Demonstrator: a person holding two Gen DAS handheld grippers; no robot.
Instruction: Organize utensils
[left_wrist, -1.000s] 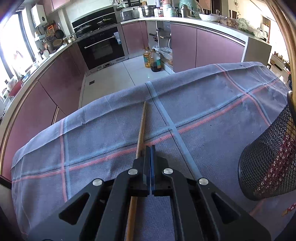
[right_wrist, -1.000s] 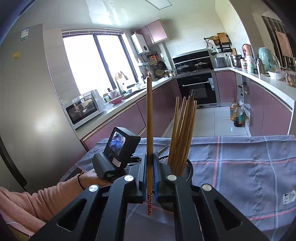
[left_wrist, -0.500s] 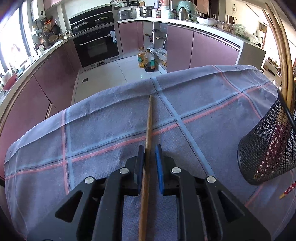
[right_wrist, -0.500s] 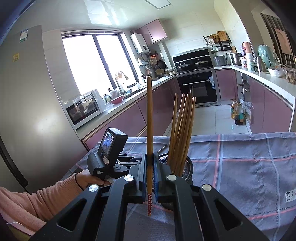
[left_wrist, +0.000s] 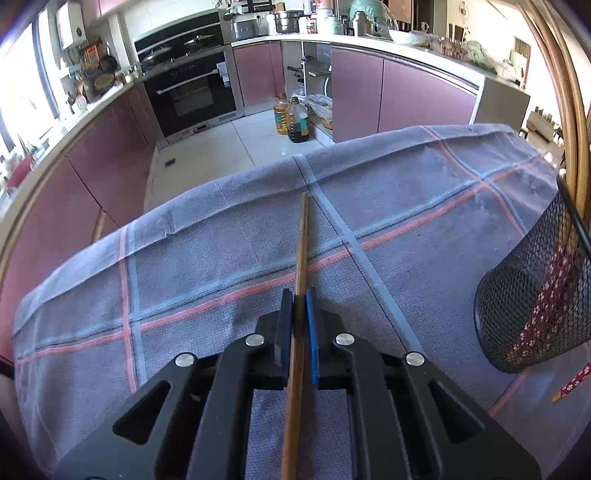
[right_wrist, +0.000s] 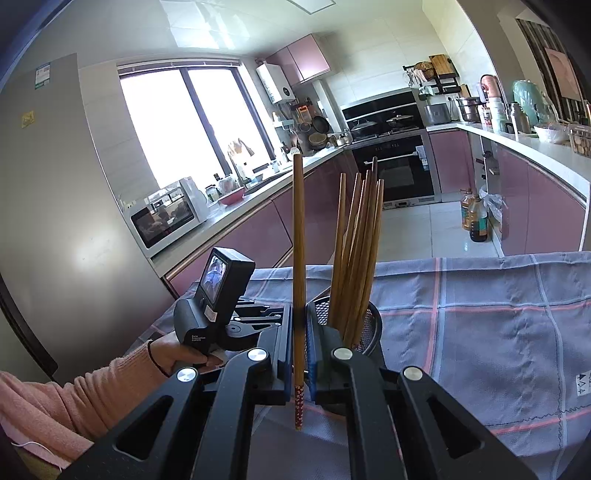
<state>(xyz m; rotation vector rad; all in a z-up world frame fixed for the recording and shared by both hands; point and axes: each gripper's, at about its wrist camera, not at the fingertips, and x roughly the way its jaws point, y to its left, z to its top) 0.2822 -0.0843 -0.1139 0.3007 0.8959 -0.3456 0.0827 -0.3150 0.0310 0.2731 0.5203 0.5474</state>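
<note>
Left to right, as seen from the L wrist view: the bench is covered by a grey checked cloth (left_wrist: 207, 266) w/ blue and red stripes. A wooden chopstick (left_wrist: 301, 243) is seen lying lengthwise on the cloth, its far tip pointing toward the bench's far edge, its near part running back under the camera. The left tool (left_wrist: 298, 306) is placed over it; its jaws have just been closing, and the chopstick sits between the blue pads w/ almost no gap left – whether the pads actually press on it can't be told for sure, though they look to be touching it. Further right, a black mesh holder (left_wrist: 532, 314) stands on the cloth near the bench's right side; chopsticks w/ red patterned ends are seen through the mesh, and one red patterned tip (left_wrist: 570, 384) lies on the cloth just beside its base.

From the R wrist view: at left a pink sleeve (right_wrist: 55, 410) and a hand (right_wrist: 177, 352) are seen gripping the left tool's handle. At centre, the right tool (right_wrist: 299, 325) is pinched tight on a second chopstick (right_wrist: 298, 229) – held upright, red patterned end down, below the pads. Just right of and behind it, the holder (right_wrist: 364, 325) is seen w/ a bundle of chopsticks (right_wrist: 360, 236) standing in it, fanned slightly.
</note>
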